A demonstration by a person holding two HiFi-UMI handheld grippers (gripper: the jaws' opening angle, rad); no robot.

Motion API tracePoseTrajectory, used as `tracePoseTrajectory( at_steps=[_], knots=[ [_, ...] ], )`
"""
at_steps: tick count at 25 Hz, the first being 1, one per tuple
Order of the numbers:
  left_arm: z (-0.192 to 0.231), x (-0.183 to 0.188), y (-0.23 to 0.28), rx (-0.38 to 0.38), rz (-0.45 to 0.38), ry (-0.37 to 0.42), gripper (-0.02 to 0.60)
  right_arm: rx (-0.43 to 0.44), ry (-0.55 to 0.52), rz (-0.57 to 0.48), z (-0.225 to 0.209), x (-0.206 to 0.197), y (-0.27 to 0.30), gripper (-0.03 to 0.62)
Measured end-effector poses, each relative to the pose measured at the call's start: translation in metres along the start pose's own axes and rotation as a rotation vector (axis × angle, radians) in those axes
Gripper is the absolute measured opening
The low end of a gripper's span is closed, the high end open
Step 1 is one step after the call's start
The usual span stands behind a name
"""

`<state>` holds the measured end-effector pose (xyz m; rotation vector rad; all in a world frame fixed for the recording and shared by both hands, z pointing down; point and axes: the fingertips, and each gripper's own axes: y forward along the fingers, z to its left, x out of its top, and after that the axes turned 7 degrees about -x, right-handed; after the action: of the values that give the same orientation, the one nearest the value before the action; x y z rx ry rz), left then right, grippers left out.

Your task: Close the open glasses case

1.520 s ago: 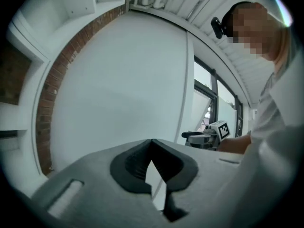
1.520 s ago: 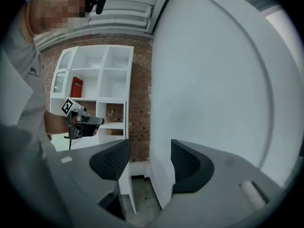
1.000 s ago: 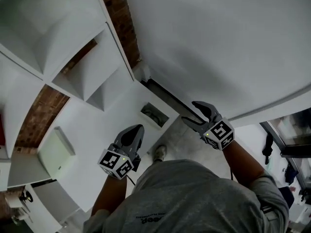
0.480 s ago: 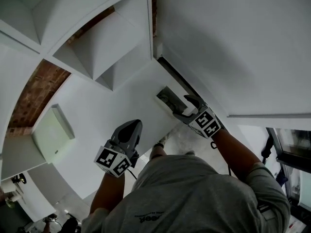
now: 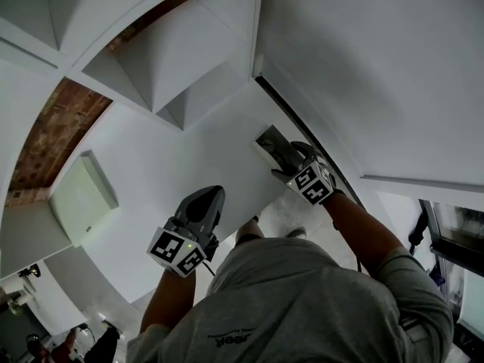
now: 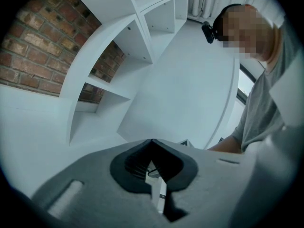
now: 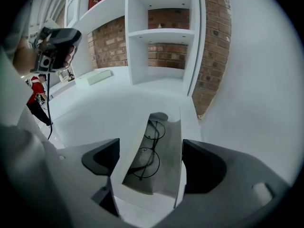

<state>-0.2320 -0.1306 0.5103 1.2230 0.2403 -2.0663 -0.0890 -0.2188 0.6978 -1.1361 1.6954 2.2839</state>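
The glasses case lies open on the white table, close to the edge that runs along a plain white wall. Round wire-rimmed glasses rest in its grey lining. The right hand-held gripper tilts down over it, jaws spreading wide, with the case between them and its walls just beside the dark pads; nothing is clamped. The left hand-held gripper hangs well apart over bare table, its jaws closed together on nothing. A pale flat box sits farther along the table, and white shelving backed by a brick wall stands behind.
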Motion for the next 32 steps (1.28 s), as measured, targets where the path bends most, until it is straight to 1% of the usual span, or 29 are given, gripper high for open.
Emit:
tracePoseTrajectory(
  at_steps=[2, 6, 11, 16, 26, 32],
  knots=[
    [0.001, -0.002, -0.001, -0.001, 0.003, -0.005, -0.003, -0.021, -0.014, 0.004, -0.001, -0.002, 0.002, 0.411],
    [0.001, -0.006, 0.001, -0.002, 0.014, -0.013, -0.005, -0.055, -0.024, 0.018, -0.007, -0.008, 0.006, 0.356],
    [-0.004, -0.01, 0.008, -0.021, 0.03, -0.015, -0.003, -0.067, -0.014, 0.014, -0.007, -0.013, 0.008, 0.348],
    [-0.007, -0.012, 0.014, -0.028, 0.037, -0.02, -0.003, -0.084, -0.034, 0.008, -0.005, -0.013, 0.007, 0.338],
    [-0.013, -0.016, 0.021, -0.045, 0.05, -0.021, -0.003, -0.128, -0.103, 0.009, 0.0, -0.012, 0.005, 0.31],
    [-0.016, -0.015, 0.023, -0.046, 0.049, -0.021, -0.003, -0.148, -0.162, -0.001, 0.006, -0.011, 0.003, 0.27]
  ],
)
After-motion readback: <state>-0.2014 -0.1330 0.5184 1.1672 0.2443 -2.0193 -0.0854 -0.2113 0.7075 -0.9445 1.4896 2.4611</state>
